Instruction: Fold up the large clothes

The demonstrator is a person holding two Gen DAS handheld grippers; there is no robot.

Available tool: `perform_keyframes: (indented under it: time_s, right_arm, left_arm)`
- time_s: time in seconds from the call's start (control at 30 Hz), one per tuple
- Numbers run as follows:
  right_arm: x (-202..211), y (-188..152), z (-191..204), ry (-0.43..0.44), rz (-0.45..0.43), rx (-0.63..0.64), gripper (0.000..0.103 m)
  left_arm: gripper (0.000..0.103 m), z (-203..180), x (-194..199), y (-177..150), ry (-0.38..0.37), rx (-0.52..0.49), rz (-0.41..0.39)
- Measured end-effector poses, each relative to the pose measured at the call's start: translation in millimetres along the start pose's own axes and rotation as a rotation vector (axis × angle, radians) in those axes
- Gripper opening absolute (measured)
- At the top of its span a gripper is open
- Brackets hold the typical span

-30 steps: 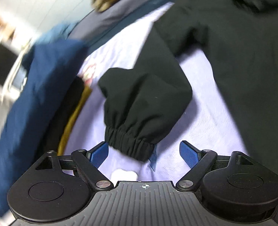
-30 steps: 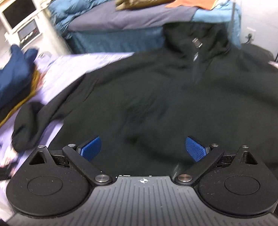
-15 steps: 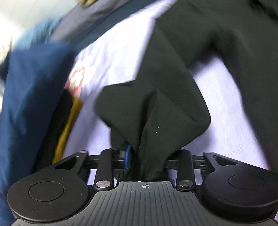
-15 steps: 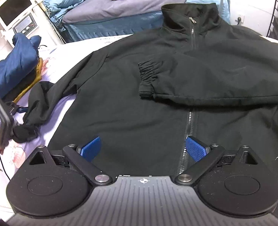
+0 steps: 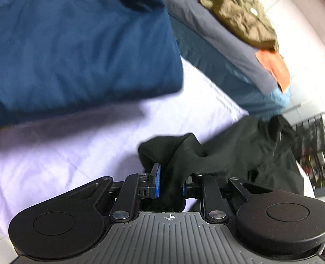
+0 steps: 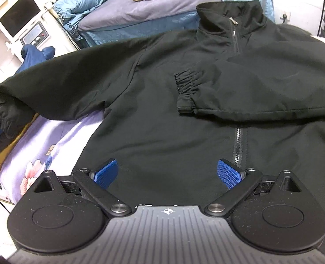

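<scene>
A black zip jacket (image 6: 162, 114) lies front-up on a lilac floral sheet (image 6: 43, 145). One sleeve is folded across its chest, with the elastic cuff (image 6: 186, 92) near the middle. The other sleeve (image 6: 59, 83) is stretched out to the left and lifted off the sheet. My left gripper (image 5: 170, 182) is shut on that sleeve's cuff end (image 5: 173, 160); the black cloth bunches between the blue pads. My right gripper (image 6: 167, 175) is open and empty, just above the jacket's lower front, left of the zip (image 6: 237, 145).
A folded navy garment (image 5: 74, 50) sits on a stack at the sheet's left edge. Behind is a bed (image 6: 153, 11) with an olive jacket (image 5: 237, 15) and an orange cloth (image 5: 274, 66). A white cabinet with a screen (image 6: 19, 15) stands far left.
My left gripper closed on the sleeve cuff, lifted it and turned, pulling the sleeve out straight to the left. My right gripper stayed open over the jacket's lower front.
</scene>
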State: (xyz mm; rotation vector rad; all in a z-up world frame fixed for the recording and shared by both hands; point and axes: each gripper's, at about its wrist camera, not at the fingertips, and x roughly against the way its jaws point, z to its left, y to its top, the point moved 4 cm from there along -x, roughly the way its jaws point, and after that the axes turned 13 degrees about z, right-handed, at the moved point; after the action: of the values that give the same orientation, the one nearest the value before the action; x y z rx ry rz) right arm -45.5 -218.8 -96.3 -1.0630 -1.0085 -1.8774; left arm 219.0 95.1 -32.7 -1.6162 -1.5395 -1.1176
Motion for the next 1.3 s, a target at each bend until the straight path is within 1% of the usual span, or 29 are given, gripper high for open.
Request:
perform_keyframes:
  time_s: [0.1,0.17,0.23,0.33,0.4,0.47,0.53,0.57,0.63,0.67,0.7,0.77,0.83,0.87,0.9,1.0,1.1,1.17,1.2,1.3]
  right_arm:
    - [0,1,0,0.015,0.0,-0.025,0.097]
    - [0,1,1,0.01,-0.004,-0.031,0.097]
    - [1,0,0,0.009,-0.005,-0.042,0.097]
    - [5,-1,-4,0.002,-0.015,-0.055,0.097]
    - [8,-2,-8,0.005,-0.02,-0.059,0.097]
    - [11,-4,-13,0.002,-0.024,-0.074,0.097]
    - [15,-5,-20,-0.001,-0.032,-0.09,0.097]
    - [17,-6,-22,0.0,-0.035,-0.091,0.097]
    - [19,-8,-28,0.0,-0.039,-0.113,0.097]
    - [19,-10,-31,0.002,-0.04,-0.125,0.097]
    - [19,-11,-34,0.003,-0.041,-0.139,0.097]
    - [18,-13,-39,0.008,-0.035,-0.166,0.097]
    - [15,-13,-40,0.011,-0.034,-0.183,0.097]
    - [14,-13,-39,0.021,-0.028,-0.185,0.097]
    - [13,-12,-39,0.027,-0.03,-0.184,0.097]
    - [7,-10,-32,0.062,-0.031,-0.181,0.097]
    - [-7,-6,-25,0.139,-0.016,-0.189,0.095]
    - [-20,-2,-20,0.203,-0.002,-0.215,0.091]
    - [-29,-1,-18,0.235,0.013,-0.24,0.09]
    - [-58,0,-15,0.312,0.063,-0.346,0.086]
  left_arm:
    - [0.069,-16,-31,-8,-0.02,-0.027,0.069]
    - [0.07,-34,-57,-14,-0.037,-0.052,0.114]
    - [0.071,-56,-73,-22,-0.083,-0.067,0.139]
    - [0.071,-99,-87,-25,-0.165,-0.103,0.151]
    - [0.07,-130,-93,-26,-0.193,-0.143,0.144]
    - [0.07,-157,-100,-28,-0.229,-0.154,0.142]
    - [0.07,-176,-113,-35,-0.266,-0.15,0.161]
    - [0.079,-184,-124,-44,-0.27,-0.14,0.176]
    - [0.088,-195,-152,-58,-0.233,-0.126,0.218]
    - [0.101,-197,-168,-64,-0.211,-0.117,0.239]
    - [0.1,-199,-186,-69,-0.188,-0.105,0.263]
    - [0.103,-200,-217,-76,-0.138,-0.082,0.316]
    - [0.103,-195,-232,-82,-0.078,-0.07,0.357]
    - [0.103,-192,-233,-85,-0.06,-0.073,0.361]
    - [0.103,-188,-229,-87,-0.057,-0.079,0.348]
    - [0.103,-168,-206,-94,-0.059,-0.078,0.271]
    - [0.103,-136,-180,-99,0.004,-0.053,0.203]
    - [0.103,-110,-170,-105,0.052,-0.013,0.187]
    - [0.103,-96,-165,-109,0.064,0.015,0.185]
    - [0.103,-59,-150,-127,0.075,0.112,0.168]
